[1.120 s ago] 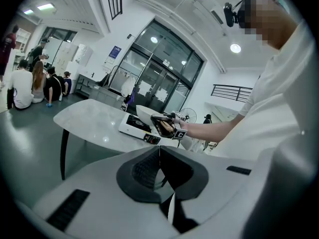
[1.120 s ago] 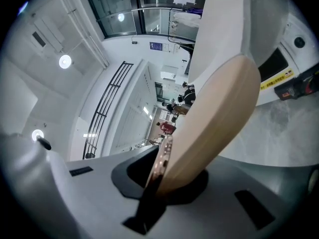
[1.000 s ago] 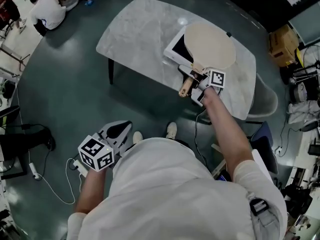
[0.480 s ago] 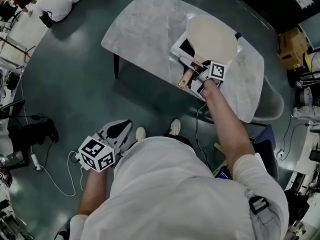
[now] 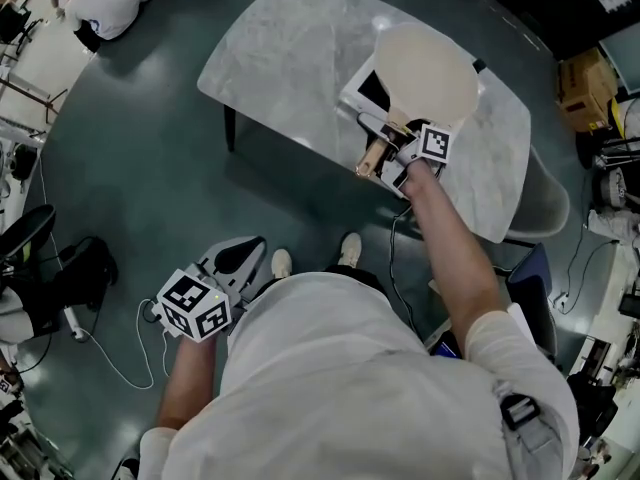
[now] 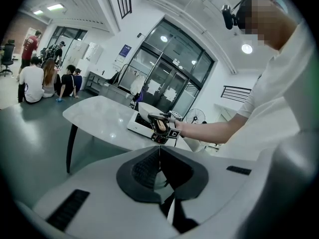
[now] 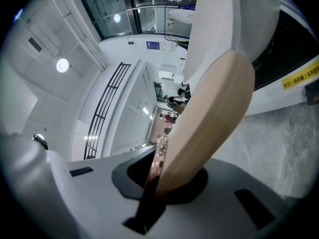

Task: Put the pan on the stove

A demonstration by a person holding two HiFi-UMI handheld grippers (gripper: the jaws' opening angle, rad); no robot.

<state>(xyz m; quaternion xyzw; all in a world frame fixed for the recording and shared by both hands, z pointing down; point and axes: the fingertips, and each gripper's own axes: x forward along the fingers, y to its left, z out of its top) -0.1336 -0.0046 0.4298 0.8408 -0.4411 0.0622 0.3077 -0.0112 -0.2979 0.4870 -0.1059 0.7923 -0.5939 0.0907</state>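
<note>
Hardly anything has shifted. Well short of the stove (image 5: pixel 352 101), the left gripper (image 5: pixel 243 259) hangs closed, empty. Right gripper (image 5: pixel 385 156) still clamps the tan wooden handle (image 5: pixel 372 160); the round cream pan (image 5: pixel 425 68) is over the flat white, black-topped stove.

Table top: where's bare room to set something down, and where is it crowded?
The table is bare across its whole left half, from the left edge to the stove. A narrower bare strip runs along the right end, past the pan. Crowded: the near edge by the stove, where the right gripper holds the pan's handle.
</note>
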